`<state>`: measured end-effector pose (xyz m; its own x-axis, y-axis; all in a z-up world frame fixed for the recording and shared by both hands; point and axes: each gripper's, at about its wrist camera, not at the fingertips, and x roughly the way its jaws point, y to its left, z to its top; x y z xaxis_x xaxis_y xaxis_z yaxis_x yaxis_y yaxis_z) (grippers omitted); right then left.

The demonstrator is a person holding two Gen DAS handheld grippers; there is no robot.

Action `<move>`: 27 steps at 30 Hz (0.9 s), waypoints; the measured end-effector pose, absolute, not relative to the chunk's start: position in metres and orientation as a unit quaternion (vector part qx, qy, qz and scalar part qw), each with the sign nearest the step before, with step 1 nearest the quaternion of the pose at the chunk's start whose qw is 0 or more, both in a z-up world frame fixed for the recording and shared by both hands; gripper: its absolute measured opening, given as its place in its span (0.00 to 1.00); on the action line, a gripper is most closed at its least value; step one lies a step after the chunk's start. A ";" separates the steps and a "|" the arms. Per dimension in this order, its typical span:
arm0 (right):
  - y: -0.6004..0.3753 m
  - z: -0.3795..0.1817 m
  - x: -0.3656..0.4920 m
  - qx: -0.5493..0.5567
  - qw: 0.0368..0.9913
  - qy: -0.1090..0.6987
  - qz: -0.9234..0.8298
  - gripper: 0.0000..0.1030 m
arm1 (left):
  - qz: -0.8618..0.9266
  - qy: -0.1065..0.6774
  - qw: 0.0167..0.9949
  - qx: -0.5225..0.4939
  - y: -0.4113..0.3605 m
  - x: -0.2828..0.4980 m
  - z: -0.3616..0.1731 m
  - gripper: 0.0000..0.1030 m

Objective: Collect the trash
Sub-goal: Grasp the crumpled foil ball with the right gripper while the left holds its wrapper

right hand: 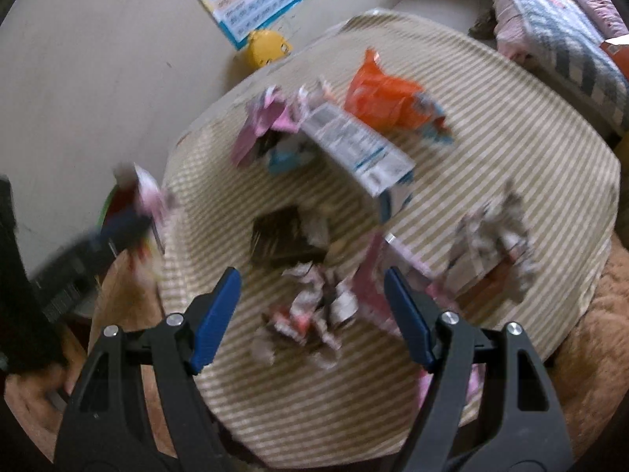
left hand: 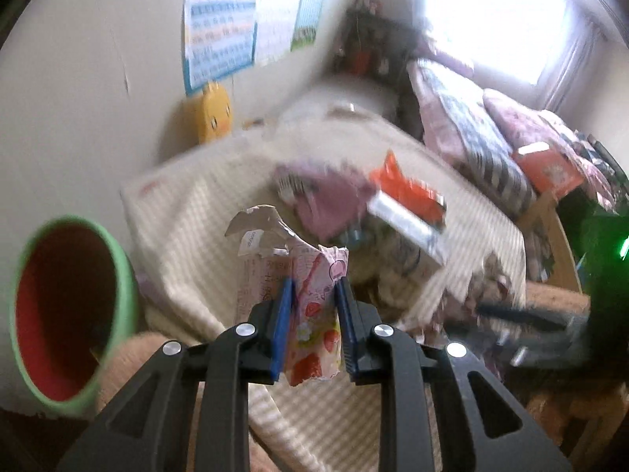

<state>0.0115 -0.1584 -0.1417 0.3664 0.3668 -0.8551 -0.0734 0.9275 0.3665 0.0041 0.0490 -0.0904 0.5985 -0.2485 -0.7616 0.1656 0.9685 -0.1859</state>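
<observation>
While its blue pads pinch a torn strawberry-print wrapper [left hand: 310, 314], the left tool [left hand: 314, 295] holds it above the striped bench [left hand: 196, 212]; the right tool [right hand: 312, 291] stands spread over more litter.

With no earlier picture to compare, only the grip itself can be told: the wrapper stands upright between the pads, its ragged top clear of the cloth; a green-rimmed bin with a red inside [left hand: 67, 314] sits to the left, beside the bench; under the right tool's spread fingers lies a crumpled pink-and-white wrapper [right hand: 314, 310], untouched; farther back lie a white carton [right hand: 361, 153], an orange bag [right hand: 389, 102] and a pink wrapper [right hand: 263, 126]; all blurred.
</observation>
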 end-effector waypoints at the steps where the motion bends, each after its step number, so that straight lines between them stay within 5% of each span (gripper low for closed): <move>1: -0.154 -0.145 0.011 0.130 0.811 0.553 0.137 0.71 | -0.113 0.425 0.897 -0.047 0.046 0.007 -0.085 0.20; 24: -0.135 -0.180 0.015 0.125 0.768 0.613 0.137 0.68 | -0.087 0.364 0.926 -0.043 0.057 0.017 -0.052 0.21; 26: -0.135 -0.185 0.015 0.126 0.763 0.619 0.137 0.60 | -0.084 0.365 0.926 -0.045 0.059 0.016 -0.053 0.21; 27: -0.136 -0.186 0.015 0.131 0.762 0.618 0.140 0.47 | -0.083 0.365 0.926 -0.047 0.061 0.016 -0.053 0.21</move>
